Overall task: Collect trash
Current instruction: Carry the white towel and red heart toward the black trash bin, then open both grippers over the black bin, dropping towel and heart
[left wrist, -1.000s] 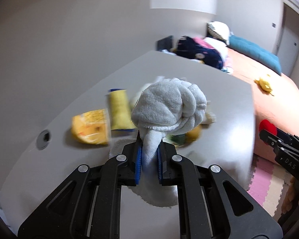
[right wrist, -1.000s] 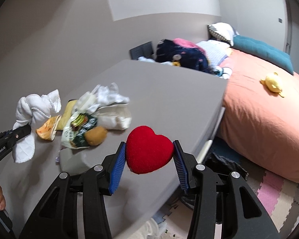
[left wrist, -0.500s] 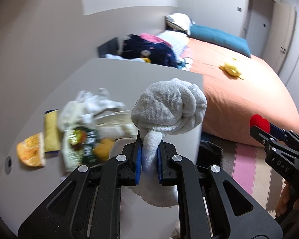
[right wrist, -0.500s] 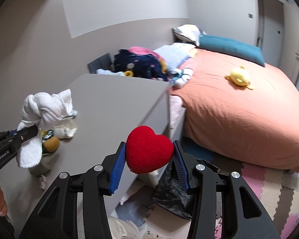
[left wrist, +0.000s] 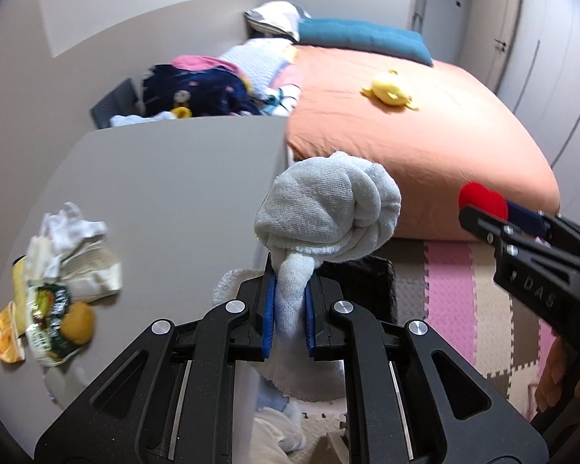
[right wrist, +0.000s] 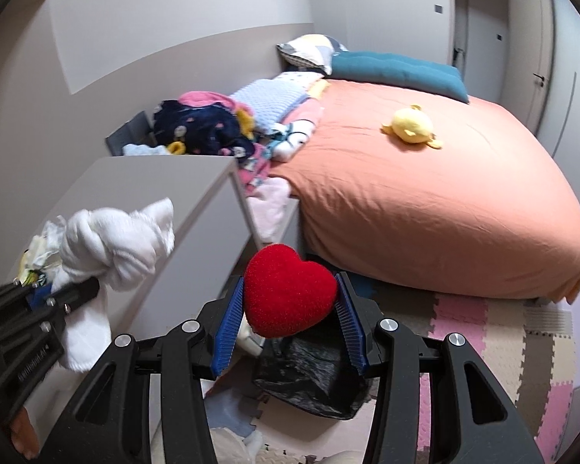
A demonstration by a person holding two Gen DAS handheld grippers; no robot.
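Observation:
My left gripper point(left wrist: 288, 315) is shut on a knotted white towel point(left wrist: 328, 216), held in the air past the grey table's right edge point(left wrist: 274, 193). The towel also shows in the right wrist view point(right wrist: 116, 247). My right gripper point(right wrist: 288, 323) is shut on a red plush heart point(right wrist: 288, 294), held above a black trash bag point(right wrist: 309, 367) on the floor. The heart's tip shows in the left wrist view point(left wrist: 481, 199). A pile of trash lies on the table at the left: white crumpled paper point(left wrist: 73, 232), a green wrapper point(left wrist: 48, 321), a yellow packet point(left wrist: 2, 340).
An orange bed point(right wrist: 425, 201) with a yellow plush duck point(right wrist: 410, 123) fills the right. Clothes point(right wrist: 201, 127) are heaped at the table's far end. Pink and beige foam mats point(right wrist: 522, 348) cover the floor. White cloth point(left wrist: 274, 433) lies on the floor below.
Both grippers have swung right, away from the table top and toward the floor beside the bed. The trash pile has slid to the left of view. Both still hold their objects.

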